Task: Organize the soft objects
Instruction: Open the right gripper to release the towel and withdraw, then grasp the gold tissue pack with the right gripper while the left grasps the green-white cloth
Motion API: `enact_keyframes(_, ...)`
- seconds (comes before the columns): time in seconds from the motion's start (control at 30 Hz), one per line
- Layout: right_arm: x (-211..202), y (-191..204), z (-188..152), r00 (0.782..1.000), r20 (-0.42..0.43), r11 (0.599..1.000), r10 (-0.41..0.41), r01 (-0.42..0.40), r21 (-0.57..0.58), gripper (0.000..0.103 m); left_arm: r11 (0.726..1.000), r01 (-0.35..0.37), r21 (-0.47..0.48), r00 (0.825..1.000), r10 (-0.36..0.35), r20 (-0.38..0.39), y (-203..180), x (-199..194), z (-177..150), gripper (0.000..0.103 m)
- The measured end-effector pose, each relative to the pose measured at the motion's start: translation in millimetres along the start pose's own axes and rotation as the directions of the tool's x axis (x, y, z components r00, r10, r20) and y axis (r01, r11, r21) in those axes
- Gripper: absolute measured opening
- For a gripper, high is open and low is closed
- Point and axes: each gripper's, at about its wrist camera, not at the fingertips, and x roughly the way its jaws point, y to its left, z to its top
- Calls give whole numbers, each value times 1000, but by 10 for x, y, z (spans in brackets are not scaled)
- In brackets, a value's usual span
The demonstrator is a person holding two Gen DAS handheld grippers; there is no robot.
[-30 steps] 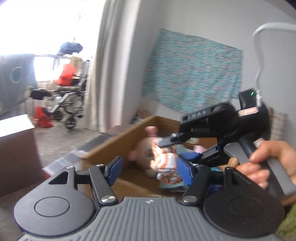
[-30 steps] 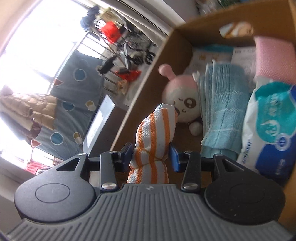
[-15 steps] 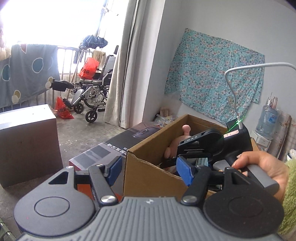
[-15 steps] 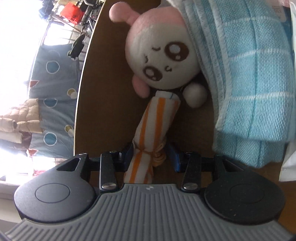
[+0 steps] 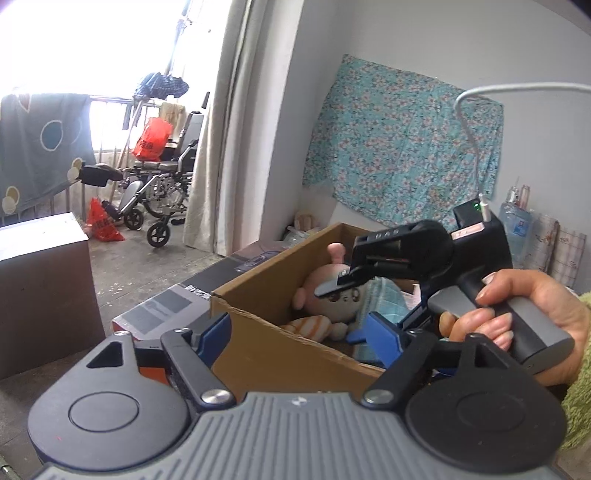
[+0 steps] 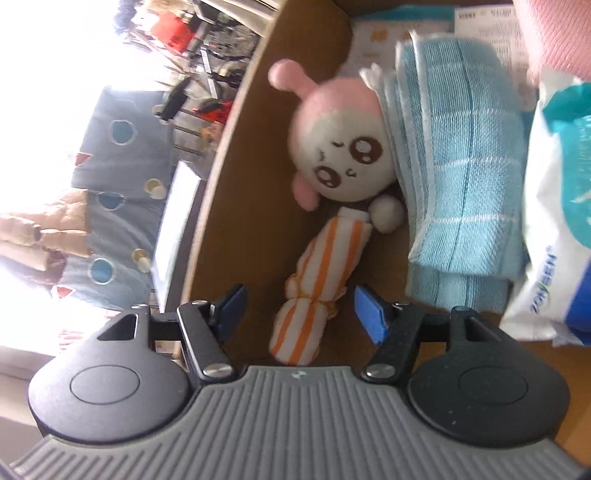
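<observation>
The right gripper [image 6: 299, 310] jaws are opening around the striped sock roll [image 6: 321, 280], lying in the cardboard box [image 6: 236, 177] against the plush doll [image 6: 340, 155], while the left gripper [image 5: 299, 332] jaws open on nothing

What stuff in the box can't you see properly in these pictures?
- Doll: in the right wrist view its body is tucked under the blue towel; in the left wrist view the right gripper covers part of its face.
- Pink cloth: cut off by the top corner, right wrist view.
- Wipes pack: cut off by the right edge, blurred print.
- Striped roll: its near end is hidden behind the gripper body.
</observation>
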Motion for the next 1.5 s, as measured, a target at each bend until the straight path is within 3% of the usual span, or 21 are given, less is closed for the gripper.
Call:
enact_keyframes(0.13,-463,-26,-220,992,69,993,108,-104,-58,67,996,78,44,997,-79,14,-94,-111,-15,94)
enact_keyframes(0.2,-787,-121,-350,974,110,979,199,-192,-75,70,988,147,57,989,-147,6,-155,-160,-25,97)
enact_keyframes(0.3,-1329,-347,-617,933,169,948,317,-309,-71,74,961,267,67,964,-266,-19,-267,-223,-42,100)
enact_keyframes(0.37,-1758,-481,-777,911,240,942,335,-319,-105,79,935,348,73,937,-346,-37,-372,-251,-67,101)
enact_keyframes(0.5,-2604,-848,-1193,859,427,958,282,-233,-165,84,863,493,108,869,-486,-91,-694,-310,-176,102)
enact_keyframes(0.67,-3398,-1407,-1747,767,629,992,124,-76,-103,85,760,628,166,776,-597,-203,-1232,-326,-469,102)
enact_keyframes(0.83,-3586,-1941,-2219,682,730,999,-49,42,29,85,685,688,240,723,-621,-302,-1827,-234,-824,102)
enact_keyframes(0.93,-3464,-2226,-2474,663,739,992,-121,56,112,85,654,700,288,714,-622,-322,-2147,-207,-1010,102)
enact_keyframes(1.07,-3279,-2484,-2638,652,739,980,-171,36,194,86,599,721,348,691,-654,-308,-2488,-169,-1190,101)
enact_keyframes(1.17,-3219,-2639,-2722,646,737,973,-198,37,229,85,583,710,395,700,-640,-316,-2748,-83,-1315,97)
enact_keyframes(1.27,-3222,-2688,-2723,634,733,963,-246,76,258,85,560,716,417,694,-633,-343,-2952,23,-1400,95)
enact_keyframes(1.43,-3191,-2686,-2611,601,723,940,-341,217,263,85,573,678,461,733,-567,-375,-3217,183,-1539,94)
enact_keyframes(1.5,-3202,-2647,-2536,603,706,928,-371,276,251,85,580,670,464,742,-546,-389,-3283,242,-1568,94)
